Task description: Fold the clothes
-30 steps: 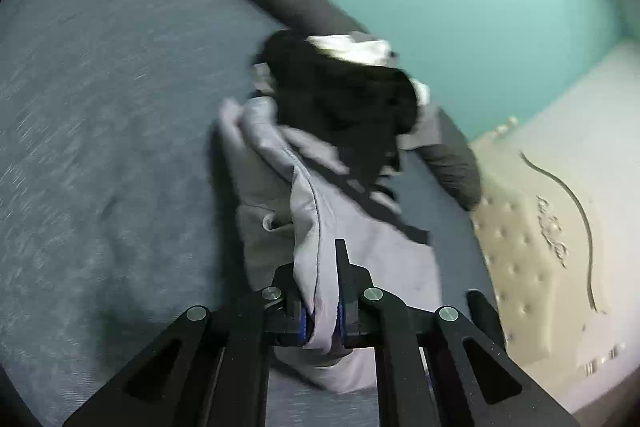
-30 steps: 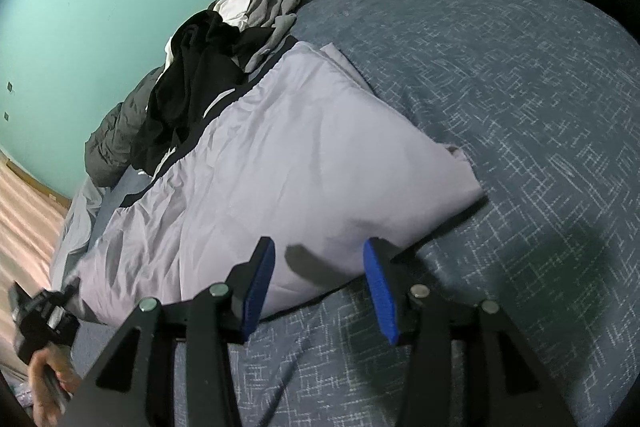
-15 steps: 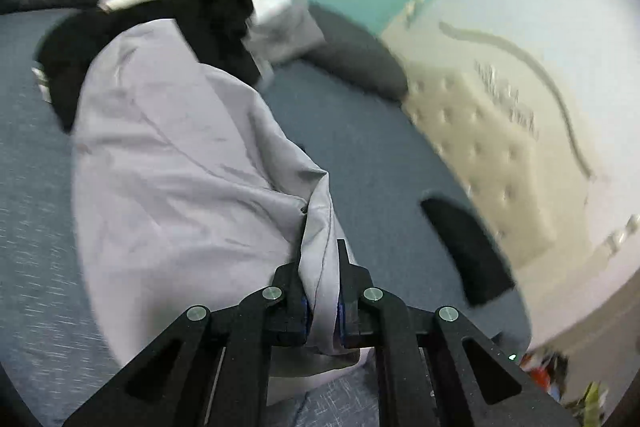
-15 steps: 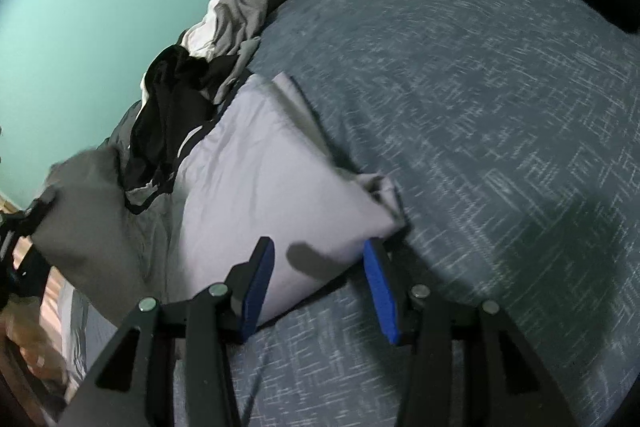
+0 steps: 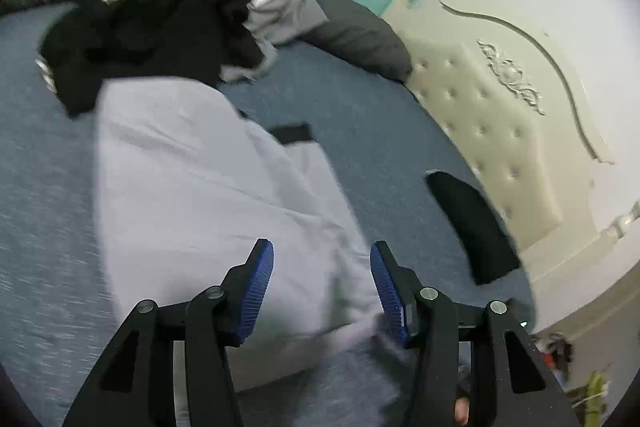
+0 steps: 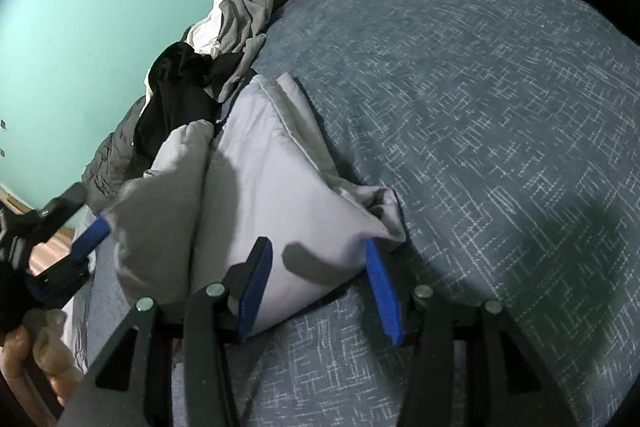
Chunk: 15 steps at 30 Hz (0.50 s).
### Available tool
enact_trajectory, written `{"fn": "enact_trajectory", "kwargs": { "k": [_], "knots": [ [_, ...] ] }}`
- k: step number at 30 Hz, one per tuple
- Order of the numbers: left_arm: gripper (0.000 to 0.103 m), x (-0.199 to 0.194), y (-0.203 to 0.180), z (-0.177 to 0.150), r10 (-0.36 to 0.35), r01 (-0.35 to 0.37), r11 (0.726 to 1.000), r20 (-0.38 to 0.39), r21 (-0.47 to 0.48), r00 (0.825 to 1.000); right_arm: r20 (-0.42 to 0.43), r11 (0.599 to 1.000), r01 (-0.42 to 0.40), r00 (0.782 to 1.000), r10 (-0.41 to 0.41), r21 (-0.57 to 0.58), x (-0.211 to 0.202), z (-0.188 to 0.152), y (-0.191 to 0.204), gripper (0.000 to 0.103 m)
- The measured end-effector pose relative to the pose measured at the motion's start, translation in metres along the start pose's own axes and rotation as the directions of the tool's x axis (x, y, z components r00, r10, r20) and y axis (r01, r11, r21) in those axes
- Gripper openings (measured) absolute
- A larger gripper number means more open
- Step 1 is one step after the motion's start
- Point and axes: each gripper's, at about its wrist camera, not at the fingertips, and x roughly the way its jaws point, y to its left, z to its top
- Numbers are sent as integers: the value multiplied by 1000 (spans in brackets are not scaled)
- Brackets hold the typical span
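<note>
My left fingers (image 5: 262,281) are spread wide with nothing between them, hovering over the lilac garment (image 5: 192,179) lying folded on the blue bed (image 5: 380,131). My right fingers (image 6: 254,291) also stand wide apart, empty, at the garment's near edge. A dark clothes pile (image 6: 180,95) lies just beyond it.

Black gripper (image 5: 322,287), seemingly ribbed blue pads (image 5: 256,291)
</note>
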Motion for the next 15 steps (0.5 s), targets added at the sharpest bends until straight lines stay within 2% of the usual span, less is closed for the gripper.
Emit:
{"fn": "enact_trajectory", "kwargs": {
  "k": [6,10,12,15],
  "knots": [
    [55,0,47,-14,134,-136,990,-53,-39,990,83,998,-18,996,24,-67,-16,3,21,50],
    [55,5,59,-31,157,-160,987,-90,-29,983,109,985,-109,986,123,-131,-21,3,40,51],
    [55,11,62,-37,155,-158,987,-103,-27,983,96,978,-136,984,152,-157,-16,3,52,59],
    [55,16,65,-46,150,-153,988,-119,-14,981,77,967,-172,979,189,-187,-10,4,68,60]
  ]
}}
